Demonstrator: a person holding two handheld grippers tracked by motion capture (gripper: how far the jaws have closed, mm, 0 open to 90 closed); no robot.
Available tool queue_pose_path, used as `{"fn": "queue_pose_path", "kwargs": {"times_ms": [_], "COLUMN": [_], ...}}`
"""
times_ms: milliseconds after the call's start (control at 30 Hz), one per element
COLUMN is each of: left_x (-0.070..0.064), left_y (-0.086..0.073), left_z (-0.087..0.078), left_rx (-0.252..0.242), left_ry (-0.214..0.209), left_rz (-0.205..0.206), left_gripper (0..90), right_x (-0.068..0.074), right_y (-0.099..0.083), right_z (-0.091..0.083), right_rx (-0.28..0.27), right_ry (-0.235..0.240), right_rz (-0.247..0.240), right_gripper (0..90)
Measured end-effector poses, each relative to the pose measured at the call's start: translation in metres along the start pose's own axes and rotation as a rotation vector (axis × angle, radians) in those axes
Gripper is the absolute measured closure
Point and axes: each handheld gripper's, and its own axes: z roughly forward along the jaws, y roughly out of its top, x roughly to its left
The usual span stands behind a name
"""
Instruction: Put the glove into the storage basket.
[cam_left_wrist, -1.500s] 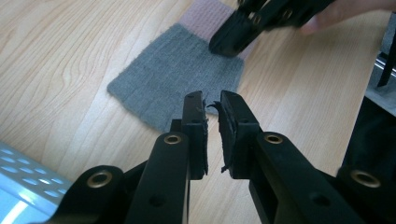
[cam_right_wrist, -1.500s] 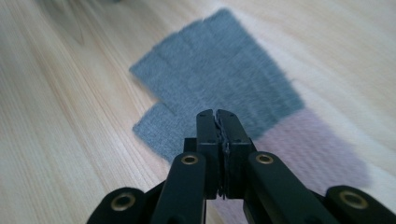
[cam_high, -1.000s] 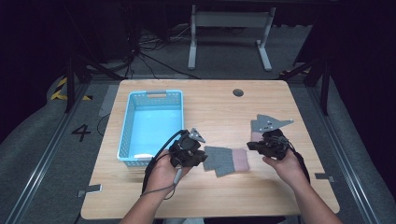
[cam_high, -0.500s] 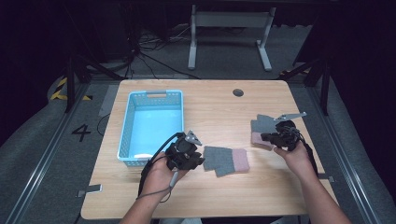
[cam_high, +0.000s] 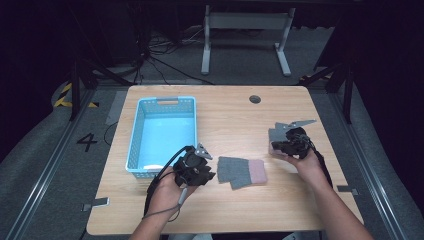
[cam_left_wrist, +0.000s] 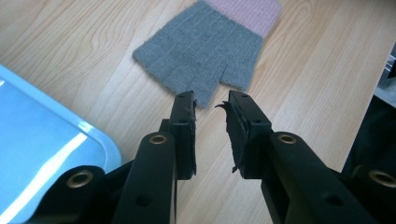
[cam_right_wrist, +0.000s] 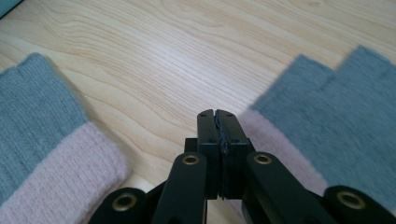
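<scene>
Resting near the front of the pale wooden table (cam_high: 225, 210), the left gripper (cam_left_wrist: 211, 100) stood released, jaws parted, just short of the near grey knitted fingerless glove with pink cuff (cam_left_wrist: 210, 39), which lay flat just right of the light-blue perforated plastic basket (cam_high: 162, 107). Farther right, the right gripper (cam_right_wrist: 217, 114) was clenched, jaws pressed together at the pink cuff edge of a second grey knitted glove (cam_right_wrist: 336, 116); whether it pinched the fabric could not be told.
</scene>
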Motion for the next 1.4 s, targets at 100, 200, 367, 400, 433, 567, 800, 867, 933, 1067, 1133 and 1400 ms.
{"fn": "queue_pose_path", "kwargs": {"times_ms": [100,200,367,400,433,567,800,867,933,1067,1133,1400], "left_x": [0.000,0.001,0.001,0.001,0.001,0.002,0.000,-0.001,-0.001,-0.001,-0.002,-0.002], "left_y": [-0.002,-0.005,-0.006,-0.006,-0.006,-0.002,0.007,0.010,0.012,0.016,0.019,0.022], "left_z": [-0.001,-0.003,-0.004,-0.004,-0.004,-0.002,0.003,0.005,0.006,0.010,0.012,0.013], "left_rx": [0.002,0.003,0.000,0.000,-0.004,-0.001,-0.001,-0.006,-0.003,0.001,0.000,0.003], "left_ry": [0.005,0.012,0.014,0.014,0.016,0.009,-0.006,-0.011,-0.015,-0.024,-0.031,-0.037], "left_rz": [-0.004,-0.017,-0.018,-0.018,-0.018,-0.008,0.017,0.025,0.033,0.045,0.050,0.059], "left_gripper": [72.6,72.6,72.3,72.3,72.3,72.3,72.1,72.2,72.1,72.2,72.1,72.1], "right_x": [0.003,0.008,0.008,0.008,0.007,0.003,-0.004,-0.007,-0.010,-0.015,-0.019,-0.028], "right_y": [0.003,0.007,0.006,0.006,0.006,0.001,-0.009,-0.013,-0.017,-0.021,-0.025,-0.031], "right_z": [0.005,0.015,0.021,0.021,0.021,0.019,0.009,0.006,0.003,-0.001,-0.005,-0.011], "right_rx": [0.015,0.031,0.060,0.060,0.064,0.075,0.083,0.086,0.086,0.084,0.079,0.082], "right_ry": [0.006,0.020,0.014,0.014,0.013,-0.001,-0.027,-0.033,-0.043,-0.052,-0.061,-0.072], "right_rz": [-0.006,-0.018,-0.019,-0.019,-0.015,0.000,0.021,0.037,0.047,0.065,0.073,0.107], "right_gripper": [89.0,89.0,89.0,89.0,89.0,89.0,88.9,89.0,88.9,88.9,88.9,89.0]}}
